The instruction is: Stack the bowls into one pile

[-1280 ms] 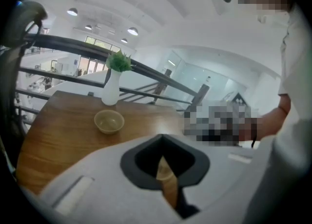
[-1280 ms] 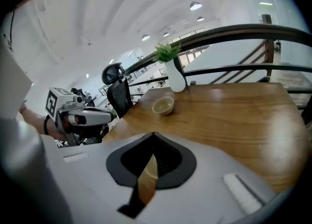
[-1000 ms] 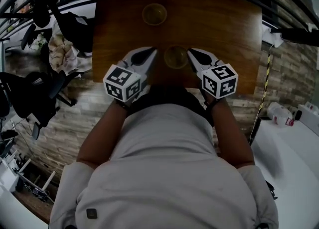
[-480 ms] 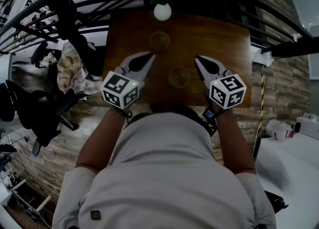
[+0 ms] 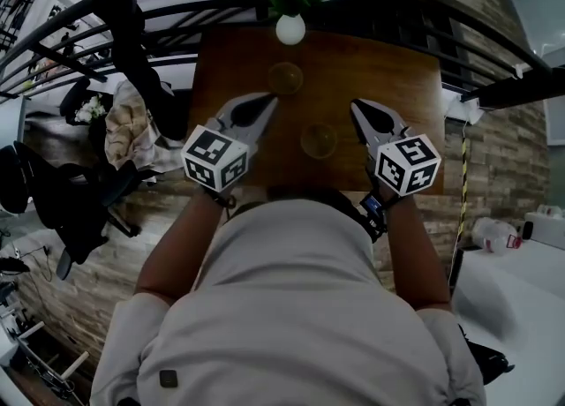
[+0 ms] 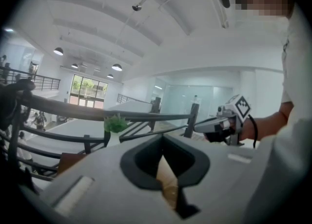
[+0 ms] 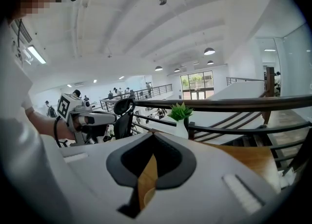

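- The left gripper [image 5: 267,99] is held over the wooden table [image 5: 397,86], its jaws pressed together with nothing in them.
- The right gripper [image 5: 358,107] is the same (closed tight, empty).
- The near bowl [image 5: 319,140] sits on the table between the two grippers, touched by neither.
- The far bowl [image 5: 285,78] stands apart from it, unstacked, close to the white vase [image 5: 290,29] of green leaves at the table's far edge.
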`<state>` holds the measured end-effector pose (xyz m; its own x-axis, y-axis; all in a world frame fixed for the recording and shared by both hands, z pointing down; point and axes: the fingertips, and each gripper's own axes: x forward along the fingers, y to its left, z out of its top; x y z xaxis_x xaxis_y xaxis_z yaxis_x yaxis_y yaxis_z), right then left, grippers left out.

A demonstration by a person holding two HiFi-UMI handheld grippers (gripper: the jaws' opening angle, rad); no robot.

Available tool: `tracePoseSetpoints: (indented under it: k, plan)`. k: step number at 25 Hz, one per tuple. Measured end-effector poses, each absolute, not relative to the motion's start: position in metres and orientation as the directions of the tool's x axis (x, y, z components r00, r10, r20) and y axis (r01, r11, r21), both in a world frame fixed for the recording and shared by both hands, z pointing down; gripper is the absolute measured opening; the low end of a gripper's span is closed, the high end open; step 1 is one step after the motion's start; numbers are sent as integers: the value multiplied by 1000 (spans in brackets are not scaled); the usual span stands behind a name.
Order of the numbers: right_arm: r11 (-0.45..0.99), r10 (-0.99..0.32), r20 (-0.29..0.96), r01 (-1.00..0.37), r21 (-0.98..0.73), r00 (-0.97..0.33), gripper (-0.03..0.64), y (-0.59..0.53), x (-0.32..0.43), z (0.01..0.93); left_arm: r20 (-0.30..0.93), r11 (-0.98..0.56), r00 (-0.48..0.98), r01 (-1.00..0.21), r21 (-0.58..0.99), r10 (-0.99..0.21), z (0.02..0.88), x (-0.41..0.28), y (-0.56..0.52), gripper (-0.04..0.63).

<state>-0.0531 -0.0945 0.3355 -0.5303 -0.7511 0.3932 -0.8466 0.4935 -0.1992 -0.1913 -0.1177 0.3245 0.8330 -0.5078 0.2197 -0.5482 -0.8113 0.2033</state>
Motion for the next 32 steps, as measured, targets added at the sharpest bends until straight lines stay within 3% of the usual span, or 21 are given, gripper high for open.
tracePoseSetpoints:
  k: [23, 32]
  plan:
    - [566, -684, 361, -773, -286, -634, 8, -151, 21, 350, 286, -734, 757, -647, 205, -587, 341, -114, -152, 5]
    - [550, -680, 370, -774, -313, -633, 8, -187, -14, 359, 316, -727, 756, -647, 228, -573, 356, -150, -183, 5]
